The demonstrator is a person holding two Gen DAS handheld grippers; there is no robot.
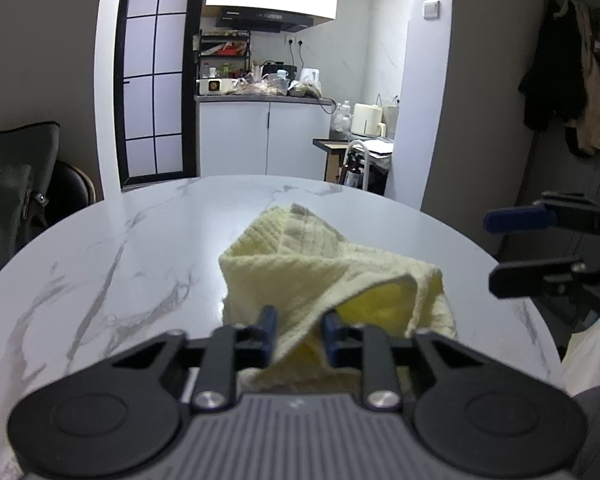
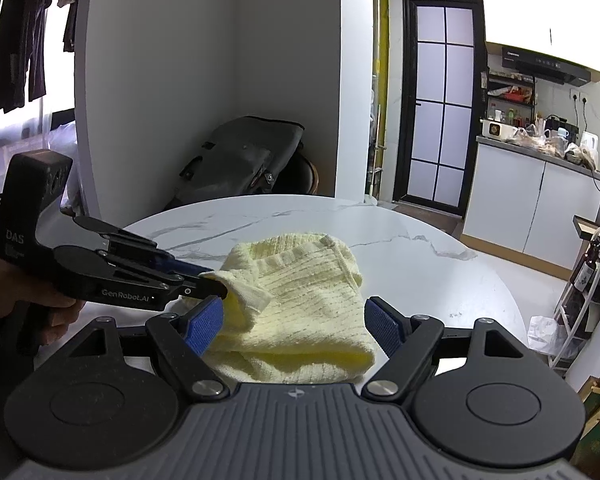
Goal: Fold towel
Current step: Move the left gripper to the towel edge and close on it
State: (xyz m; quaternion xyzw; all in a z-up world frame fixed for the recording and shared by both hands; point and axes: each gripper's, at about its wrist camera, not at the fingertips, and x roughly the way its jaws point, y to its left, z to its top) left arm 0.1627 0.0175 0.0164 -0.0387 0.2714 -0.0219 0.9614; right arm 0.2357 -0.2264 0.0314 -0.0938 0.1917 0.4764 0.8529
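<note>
**Clerk:** Towel, one, pale yellow, ribbed weave; lying bunched and partly doubled on the near half of the round marble table, right of centre as the left wrist view has it

**Checker:** Held by anything?

**Clerk:** Left gripper, jaws drawn close together, pinching a loose corner flap at the towel's near-left end; the flap is lifted slightly off the heap. No earlier view to compare. A hand holds that tool at the left edge of the right wrist view

**Checker:** And the other one?

**Clerk:** Right gripper, jaws spread wide, blue pads on either side of the towel's near edge, not pressing on it; nothing held

**Checker:** Relation for the next move?

**Clerk:** Towel lies straight ahead of the right tool, between and just beyond its fingertips, long axis running roughly left to right across that view. Left tool comes in from the left and has its corner; right tool is nearest the free right end. Judged: it should close on that end so both corners can be carried together

**Checker:** Surroundings?

**Clerk:** Dark bag on a chair beyond the table; kitchen counter far back
</note>
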